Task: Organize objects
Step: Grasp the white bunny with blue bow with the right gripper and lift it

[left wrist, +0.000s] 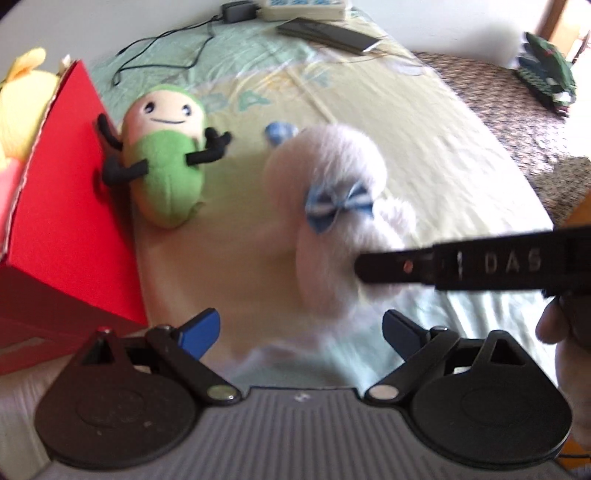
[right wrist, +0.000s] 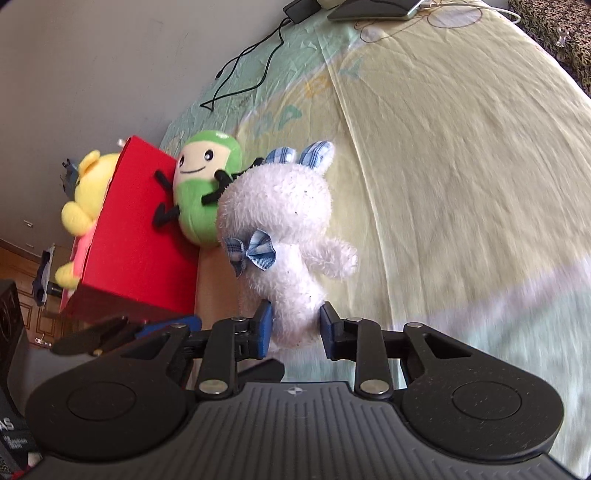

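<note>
My right gripper is shut on the lower body of a white plush rabbit with a blue checked bow and ears, held above the bed. In the left wrist view the rabbit is blurred, with the right gripper's black finger pressed into its side. My left gripper stands open just below the rabbit, holding nothing. A green plush figure with black arms leans on a red box. A yellow plush sits in that box, beside the green one.
The bed has a pale yellow-green sheet. At its far end lie a dark flat device, a charger with a black cable and a white power strip. A leopard-patterned blanket runs along the right edge.
</note>
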The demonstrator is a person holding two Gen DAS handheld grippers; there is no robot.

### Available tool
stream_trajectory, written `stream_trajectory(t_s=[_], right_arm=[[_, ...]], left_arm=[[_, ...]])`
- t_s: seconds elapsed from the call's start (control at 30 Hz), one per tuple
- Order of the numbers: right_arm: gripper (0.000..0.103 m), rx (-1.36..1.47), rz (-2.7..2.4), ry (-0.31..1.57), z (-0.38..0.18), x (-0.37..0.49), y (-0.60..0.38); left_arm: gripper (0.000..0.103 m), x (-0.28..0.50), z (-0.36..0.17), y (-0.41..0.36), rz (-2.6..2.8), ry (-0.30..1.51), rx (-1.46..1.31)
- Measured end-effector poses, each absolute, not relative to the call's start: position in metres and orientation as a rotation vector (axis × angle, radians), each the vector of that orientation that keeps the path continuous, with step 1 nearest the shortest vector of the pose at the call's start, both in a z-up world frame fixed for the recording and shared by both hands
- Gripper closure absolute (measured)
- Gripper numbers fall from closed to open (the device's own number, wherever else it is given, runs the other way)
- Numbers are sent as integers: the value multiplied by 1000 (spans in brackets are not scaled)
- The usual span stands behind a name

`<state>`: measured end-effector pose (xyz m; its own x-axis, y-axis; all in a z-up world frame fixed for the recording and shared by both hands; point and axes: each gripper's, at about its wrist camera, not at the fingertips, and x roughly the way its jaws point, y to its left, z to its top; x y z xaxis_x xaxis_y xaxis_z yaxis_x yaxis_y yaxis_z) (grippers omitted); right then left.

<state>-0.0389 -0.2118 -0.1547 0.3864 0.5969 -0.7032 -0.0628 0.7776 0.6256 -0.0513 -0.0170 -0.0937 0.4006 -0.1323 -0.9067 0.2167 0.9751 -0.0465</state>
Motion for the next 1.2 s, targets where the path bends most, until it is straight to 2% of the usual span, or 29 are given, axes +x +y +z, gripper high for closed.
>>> stream_trajectory(t_s=[0.3, 0.43, 0.57, 0.8, 1.07, 1.2], right_arm=[[68, 612, 424, 1063, -148, -51, -227], [60, 685, 417, 1029, -146, -42, -241], [58, 690, 382, 997, -145, -33, -248], [57, 754, 394, 1083, -172, -13, -244], [58, 788, 520, 1149, -174, -9, -219], [57, 800, 528, 1161, -177, -5, -219]], left_arm=[[8, -50, -88, -30, -304, 1092, 89], [8, -40, -90, -33, -326, 1108, 69], [8, -39, -91, -34, -356, 1114, 65], [8, -38, -86, -22, -446, 1144, -44], [8, -21, -96, -17, -391, 1175, -60], [17, -11, -104, -13, -360, 1200, -72]])
